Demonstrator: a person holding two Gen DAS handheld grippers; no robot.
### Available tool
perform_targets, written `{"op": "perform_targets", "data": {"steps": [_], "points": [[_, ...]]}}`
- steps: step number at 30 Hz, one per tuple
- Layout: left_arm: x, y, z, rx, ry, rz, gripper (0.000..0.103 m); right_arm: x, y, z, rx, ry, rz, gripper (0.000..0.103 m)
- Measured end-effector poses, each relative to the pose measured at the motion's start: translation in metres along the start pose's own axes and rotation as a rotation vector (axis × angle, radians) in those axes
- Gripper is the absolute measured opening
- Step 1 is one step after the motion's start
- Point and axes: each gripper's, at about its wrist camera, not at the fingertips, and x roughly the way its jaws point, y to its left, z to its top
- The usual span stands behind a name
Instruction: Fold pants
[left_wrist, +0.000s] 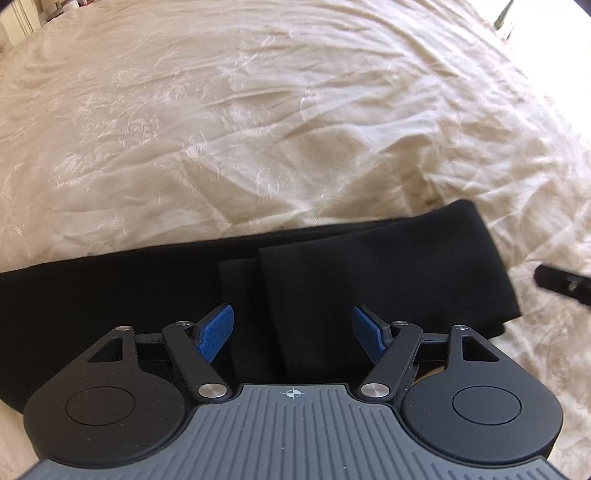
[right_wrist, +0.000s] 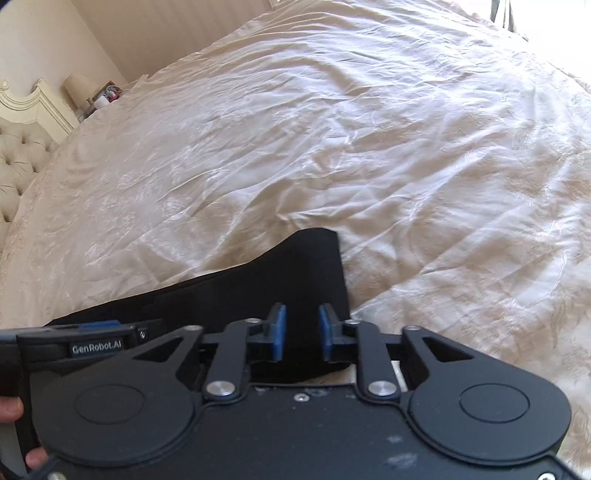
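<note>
- Pants (left_wrist: 332, 280): black, lying flat on the cream bedspread (left_wrist: 258, 129) of the bed, near the edge closest to both cameras. They already look folded into a long band, with a second layer lapped over the right half; its edges show as faint steps in the cloth.
- Long axis: the band runs left to right across the left wrist view, along the near edge of the bed. Its right end stops short on the bedspread; its left end runs out past the frame.
- Left hand-held gripper (left_wrist: 291, 334): directly over the middle of the band, pointing steeply down at it. Its blue pads (left_wrist: 216, 332) stand well apart with nothing between them but the cloth beneath; whether they touch it I cannot tell.
- Right hand-held gripper (right_wrist: 302, 332): over the right end of the pants (right_wrist: 295, 273), where one corner stands up towards the middle of the bed. Its pads show a narrow gap with dark cloth behind; no cloth seems pinched between them.
- Nearer hand: the right one sits closest to the free end, the left one to the middle, so I judge the next fold would carry the right end over towards the left.
- Fingers of the person's left hand (right_wrist: 11, 410) show at the left edge of the right wrist view, around the other tool.
</note>
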Motion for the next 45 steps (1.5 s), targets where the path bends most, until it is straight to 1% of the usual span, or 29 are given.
{"op": "perform_targets", "data": {"steps": [2, 3, 5, 8, 10, 11, 12, 13, 16, 18, 21, 23, 25, 28, 31, 32, 34, 38, 42, 45], "points": [[0.022, 0.003, -0.006, 0.004, 0.075, 0.042, 0.071, 0.009, -0.007, 0.014, 0.001, -0.001, 0.001, 0.003], [0.03, 0.008, -0.01, -0.012, 0.092, 0.037, 0.071, 0.013, -0.007, 0.019, -0.005, -0.001, 0.008, 0.003], [0.033, 0.016, -0.012, -0.047, 0.088, 0.014, 0.072, 0.023, -0.007, 0.027, -0.011, 0.01, 0.031, 0.003], [0.032, 0.016, -0.012, -0.034, 0.093, 0.021, 0.072, 0.042, -0.006, 0.027, -0.021, 0.052, 0.062, 0.003], [0.033, 0.013, -0.012, -0.014, 0.088, 0.035, 0.072, 0.062, -0.006, 0.02, -0.045, 0.116, 0.043, 0.003], [0.033, 0.012, -0.013, -0.008, 0.088, 0.039, 0.072, 0.072, -0.008, 0.014, -0.056, 0.151, 0.014, 0.003], [0.033, 0.011, -0.013, -0.005, 0.087, 0.041, 0.072, 0.079, -0.011, 0.01, -0.064, 0.175, -0.011, 0.002], [0.033, 0.012, -0.013, -0.002, 0.088, 0.043, 0.072, 0.086, -0.015, 0.006, -0.064, 0.194, -0.016, 0.001], [0.032, 0.014, -0.016, -0.004, 0.087, 0.041, 0.072, 0.077, -0.019, 0.01, -0.041, 0.175, 0.0, 0.002], [0.029, 0.016, -0.015, -0.009, 0.087, 0.038, 0.072, 0.063, -0.017, 0.013, -0.057, 0.139, 0.015, 0.004], [0.017, 0.019, -0.014, -0.038, 0.08, 0.043, 0.071, 0.038, -0.012, 0.011, -0.082, 0.094, 0.066, 0.005], [0.004, 0.025, -0.014, -0.063, 0.068, 0.056, 0.071, 0.034, -0.009, 0.005, -0.095, 0.098, 0.078, 0.006], [-0.007, 0.033, -0.021, -0.088, 0.066, 0.063, 0.071, 0.039, -0.008, -0.004, -0.105, 0.127, 0.07, 0.006], [-0.029, 0.048, -0.037, -0.141, 0.072, 0.08, 0.071, 0.056, -0.007, -0.018, -0.132, 0.175, 0.025, 0.006], [-0.051, 0.066, -0.058, -0.181, 0.067, 0.12, 0.071, 0.056, -0.004, -0.02, -0.125, 0.157, 0.024, 0.006], [-0.058, 0.072, -0.064, -0.198, 0.065, 0.14, 0.071, 0.051, -0.003, -0.018, -0.117, 0.143, 0.037, 0.009], [-0.072, 0.086, -0.081, -0.232, 0.066, 0.172, 0.071, 0.038, 0.0, -0.014, -0.107, 0.11, 0.073, 0.01], [-0.095, 0.106, -0.114, -0.315, 0.072, 0.22, 0.071, 0.016, 0.011, -0.016, -0.118, 0.082, 0.138, 0.01], [-0.109, 0.12, -0.147, -0.387, 0.091, 0.245, 0.071, 0.001, 0.03, -0.032, -0.161, 0.088, 0.202, 0.01], [-0.11, 0.128, -0.165, -0.412, 0.109, 0.248, 0.071, -0.009, 0.05, -0.051, -0.194, 0.11, 0.245, 0.011]]}}
